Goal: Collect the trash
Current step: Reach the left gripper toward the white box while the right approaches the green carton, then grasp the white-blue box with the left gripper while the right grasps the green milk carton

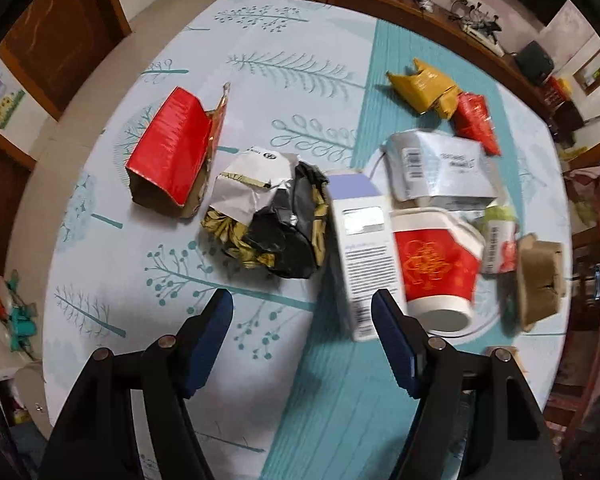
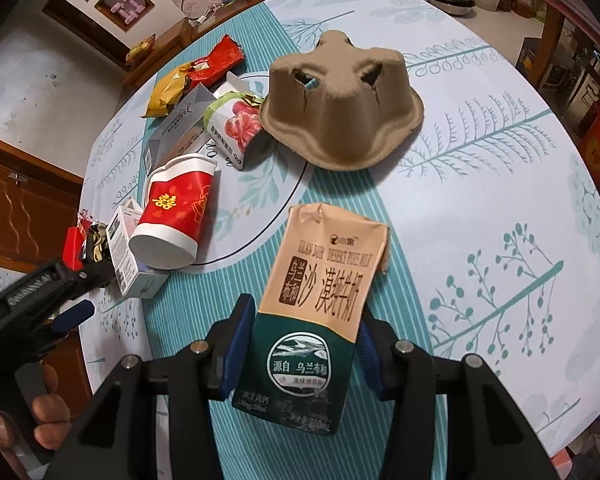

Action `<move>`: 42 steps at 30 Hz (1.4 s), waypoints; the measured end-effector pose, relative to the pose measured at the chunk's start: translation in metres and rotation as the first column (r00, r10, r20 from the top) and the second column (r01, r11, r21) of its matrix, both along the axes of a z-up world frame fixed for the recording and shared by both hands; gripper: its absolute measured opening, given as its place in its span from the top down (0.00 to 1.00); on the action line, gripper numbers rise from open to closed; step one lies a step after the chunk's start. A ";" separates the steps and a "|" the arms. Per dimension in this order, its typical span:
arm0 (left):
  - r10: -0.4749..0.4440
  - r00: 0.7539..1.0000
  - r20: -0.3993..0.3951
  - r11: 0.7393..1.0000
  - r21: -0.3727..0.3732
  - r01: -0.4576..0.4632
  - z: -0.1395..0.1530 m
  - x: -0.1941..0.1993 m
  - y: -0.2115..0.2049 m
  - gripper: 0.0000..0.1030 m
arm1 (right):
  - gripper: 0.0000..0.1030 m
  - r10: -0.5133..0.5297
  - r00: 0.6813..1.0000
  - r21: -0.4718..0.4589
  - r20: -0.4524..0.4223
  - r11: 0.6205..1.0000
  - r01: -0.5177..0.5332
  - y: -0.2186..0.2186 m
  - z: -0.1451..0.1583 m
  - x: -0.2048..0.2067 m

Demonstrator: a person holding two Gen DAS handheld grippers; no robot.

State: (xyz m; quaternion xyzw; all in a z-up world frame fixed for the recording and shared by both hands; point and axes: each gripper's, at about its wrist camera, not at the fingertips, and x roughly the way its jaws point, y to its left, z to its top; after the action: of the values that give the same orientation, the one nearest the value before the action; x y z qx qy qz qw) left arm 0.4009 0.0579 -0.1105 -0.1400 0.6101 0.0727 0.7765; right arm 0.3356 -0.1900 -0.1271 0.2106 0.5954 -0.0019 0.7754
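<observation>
milk carton (image 2: 316,300) reads "沙漠纯牛奶", "源自 乌兰布和"; red cup (image 2: 172,212) "囍".

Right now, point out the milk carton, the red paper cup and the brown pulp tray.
milk carton (image 2: 320,292): right wrist view, on its printed front face.
red paper cup (image 1: 436,264): left wrist view, on its red side wall.
brown pulp tray (image 2: 340,116): right wrist view, on its upturned side.

Paper cup (image 2: 172,216) lying left of pulp tray (image 2: 340,108), milk carton (image 2: 316,304) nearer, all on table (image 2: 500,184)
</observation>
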 end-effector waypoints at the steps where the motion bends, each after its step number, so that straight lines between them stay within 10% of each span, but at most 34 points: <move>1: -0.001 1.000 0.002 1.000 -0.009 0.001 0.003 0.001 0.000 0.32 | 0.53 -0.003 1.000 0.002 0.002 1.000 0.003 0.000 0.000 0.000; 10: 0.056 0.993 -0.100 0.987 -0.144 -0.070 -0.003 0.014 -0.007 0.45 | 0.54 -0.008 1.000 0.008 0.023 1.000 0.008 0.001 0.005 0.001; 22: 0.036 0.995 -0.091 0.997 -0.069 -0.042 -0.024 0.037 -0.032 0.43 | 0.54 -0.008 1.000 -0.003 0.026 1.000 0.008 0.002 0.004 -0.004; 27: 0.027 0.986 -0.166 0.999 -0.034 -0.033 -0.045 0.041 -0.037 0.62 | 0.54 -0.010 1.000 -0.001 0.025 1.000 0.010 0.004 0.001 -0.007; 42: -0.161 0.985 -0.056 0.987 0.013 0.162 0.003 -0.030 -0.031 0.65 | 0.55 0.031 0.999 0.035 0.032 0.999 -0.032 0.005 0.012 -0.037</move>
State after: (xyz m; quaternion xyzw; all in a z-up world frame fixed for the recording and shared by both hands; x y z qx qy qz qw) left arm 0.3705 0.0272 -0.1073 -0.0812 0.6398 0.0190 0.7640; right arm 0.2984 -0.1852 -0.1153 0.2148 0.5861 0.0240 0.7809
